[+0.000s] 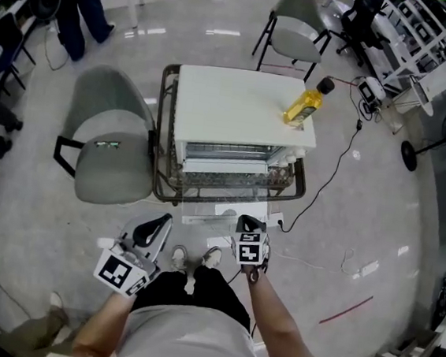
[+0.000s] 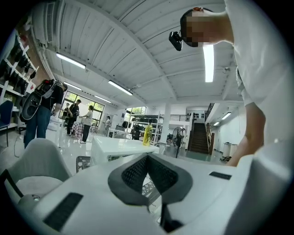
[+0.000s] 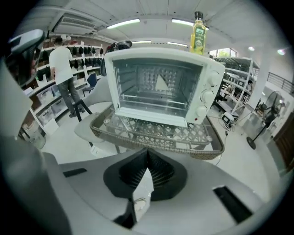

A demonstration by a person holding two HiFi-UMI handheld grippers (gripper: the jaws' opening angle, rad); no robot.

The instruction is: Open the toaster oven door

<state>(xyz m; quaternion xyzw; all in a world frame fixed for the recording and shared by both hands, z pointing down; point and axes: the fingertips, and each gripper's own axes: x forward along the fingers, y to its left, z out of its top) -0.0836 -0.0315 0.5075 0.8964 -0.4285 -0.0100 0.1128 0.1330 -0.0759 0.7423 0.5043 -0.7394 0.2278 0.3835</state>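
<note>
The white toaster oven (image 1: 239, 104) stands on a low wicker-rimmed glass table (image 1: 162, 136). In the right gripper view the oven (image 3: 161, 87) faces me, its glass door (image 3: 151, 117) hangs down at the front, and the rack inside shows. Both grippers are held back from the table, close to the person's body. My left gripper (image 1: 159, 224) points level with its jaws together (image 2: 147, 158) and nothing in them. My right gripper (image 1: 248, 222) points down toward the table front, its pads meeting (image 3: 148, 153) with nothing between them.
A yellow oil bottle (image 1: 306, 103) stands on the oven's top right corner. A grey chair (image 1: 108, 142) sits left of the table, another chair (image 1: 298, 27) behind it. A power strip (image 1: 227, 214) and cables lie on the floor in front. A person (image 1: 83, 1) stands far left.
</note>
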